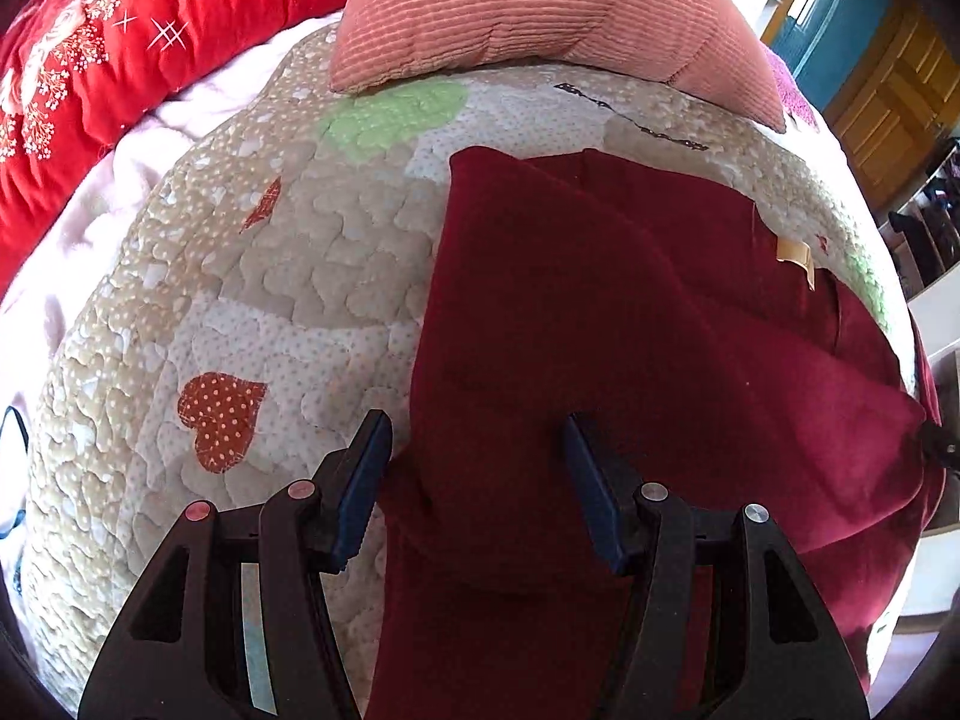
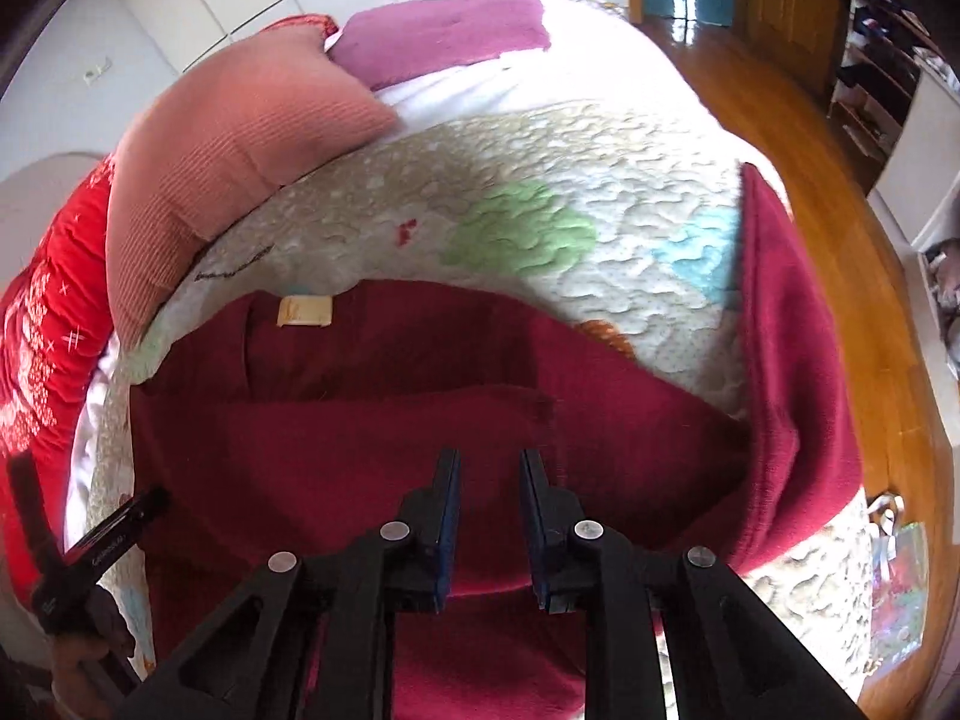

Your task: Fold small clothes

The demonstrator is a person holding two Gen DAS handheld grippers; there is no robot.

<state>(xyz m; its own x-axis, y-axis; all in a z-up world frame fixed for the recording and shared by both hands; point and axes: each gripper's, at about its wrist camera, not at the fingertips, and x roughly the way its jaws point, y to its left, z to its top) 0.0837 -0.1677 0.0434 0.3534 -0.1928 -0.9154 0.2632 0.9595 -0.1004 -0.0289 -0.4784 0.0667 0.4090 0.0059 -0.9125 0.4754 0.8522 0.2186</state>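
Now, garment count: one dark red sweater (image 1: 630, 324), the only piece of clothing spread out for folding.
Garment position: it lies on the patchwork quilt (image 1: 252, 276), partly folded, with one layer of cloth lying over another; a single sleeve (image 2: 792, 360) trails off toward the quilt's far edge in the right wrist view.
Label count: one cream neck label (image 2: 305, 311), sewn at the sweater's far edge and facing up.
Left gripper (image 1: 474, 468): one, jaws spread wide over the sweater's near edge; cloth sits between the two blue pads (image 1: 366, 474), but they are not pressed on it.
Right gripper (image 2: 491, 516): one, jaws apart with a narrow gap, hovering over the folded red cloth; nothing is pinched between them.
Pillows: one salmon ribbed pillow (image 1: 528, 12) at the head of the quilt.
Red bedding: one bright red quilt with white flower embroidery (image 1: 90, 54), bunched along the side.
Purple cloth: one purple towel (image 2: 444, 36) lying beyond the pillow.
Quilt patches seen: two red hearts and one green patch in the left wrist view; one green and one blue in the right.
Floor: wood floor (image 2: 798, 138) beside the bed.
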